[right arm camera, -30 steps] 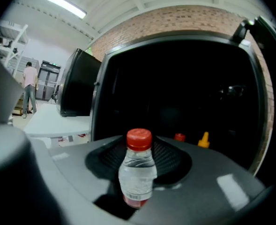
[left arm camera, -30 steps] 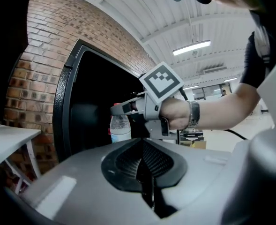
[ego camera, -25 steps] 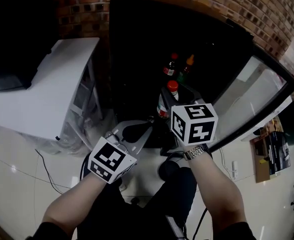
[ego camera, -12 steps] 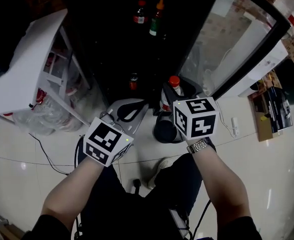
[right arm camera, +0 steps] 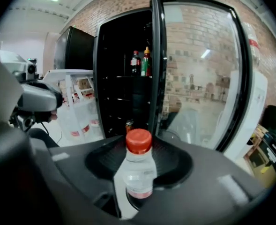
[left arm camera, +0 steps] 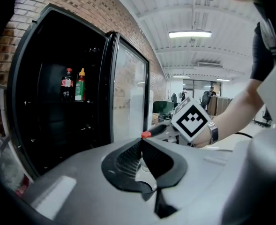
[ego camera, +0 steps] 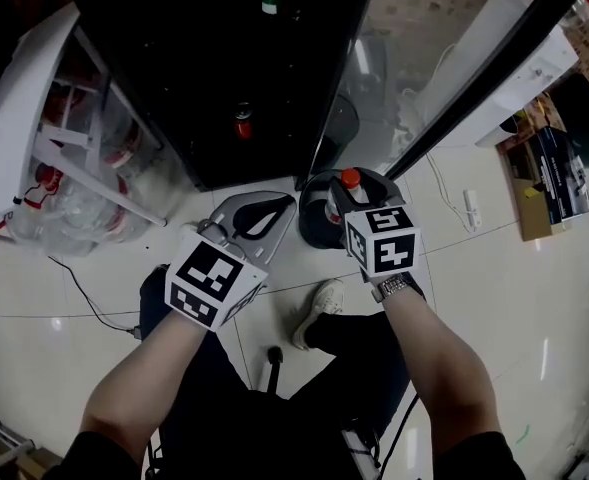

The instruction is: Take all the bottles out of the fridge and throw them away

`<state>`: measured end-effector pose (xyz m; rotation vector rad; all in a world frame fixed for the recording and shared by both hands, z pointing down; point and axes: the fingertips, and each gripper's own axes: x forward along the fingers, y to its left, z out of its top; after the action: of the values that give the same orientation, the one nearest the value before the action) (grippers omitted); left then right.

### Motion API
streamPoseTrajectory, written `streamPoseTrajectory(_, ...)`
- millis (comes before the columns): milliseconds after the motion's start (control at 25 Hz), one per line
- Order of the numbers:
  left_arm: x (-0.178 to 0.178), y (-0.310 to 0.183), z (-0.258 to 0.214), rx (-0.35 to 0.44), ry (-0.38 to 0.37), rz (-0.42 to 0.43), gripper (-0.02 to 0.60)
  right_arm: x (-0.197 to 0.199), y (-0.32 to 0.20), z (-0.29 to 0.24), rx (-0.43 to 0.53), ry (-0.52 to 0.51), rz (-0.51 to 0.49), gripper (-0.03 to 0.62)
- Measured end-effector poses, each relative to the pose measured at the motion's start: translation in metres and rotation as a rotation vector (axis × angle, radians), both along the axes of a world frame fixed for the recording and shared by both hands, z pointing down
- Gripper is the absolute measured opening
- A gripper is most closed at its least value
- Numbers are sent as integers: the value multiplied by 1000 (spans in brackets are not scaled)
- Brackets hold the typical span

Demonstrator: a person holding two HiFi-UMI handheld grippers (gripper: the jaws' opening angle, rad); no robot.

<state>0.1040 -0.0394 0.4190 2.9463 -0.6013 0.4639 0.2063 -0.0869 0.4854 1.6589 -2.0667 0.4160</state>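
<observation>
Gripped a clear red-capped bottle [right arm camera: 138, 170] upright in the right gripper [ego camera: 342, 196], jaws pressed on its lower body. Showed the left gripper [left arm camera: 141, 142] closed on nothing, just to the left. Hovered over a dark round container [ego camera: 312, 230] on the floor, probably the bin, right by the edge of the open glass door [right arm camera: 198, 78]. Further in, spotted one small red-topped bottle [ego camera: 242, 120] low in the fridge [right arm camera: 119, 97], and two more [right arm camera: 136, 62] side by side on a high shelf at the far back. Risked a miss from here: released off-centre, could have clipped the rim and rolled across the tiles; swung wide, could have knocked the door.
</observation>
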Motion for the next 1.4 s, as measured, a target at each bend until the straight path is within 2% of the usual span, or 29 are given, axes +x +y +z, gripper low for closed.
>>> streamPoseTrajectory(240,7,-1,16,-14,-25,19,5,18,1,47,-84,5,63,161)
streamPoseTrajectory(360,8,-10,17,-12,-28,19,5,28,-6,45,-58,16,90,127)
streamPoseTrajectory(600,5,-22,15,-21,-16,4,5,34,-13,37,-48,4,100,127)
streamPoseTrajectory(1000,-8,-48,-16,33,4,-22,5,18,-46,-11,36,2,63,127)
streamPoseTrajectory(1400,-34,-83,-55,101,29,-72,5,-29,-85,-77,155,31,-46,129)
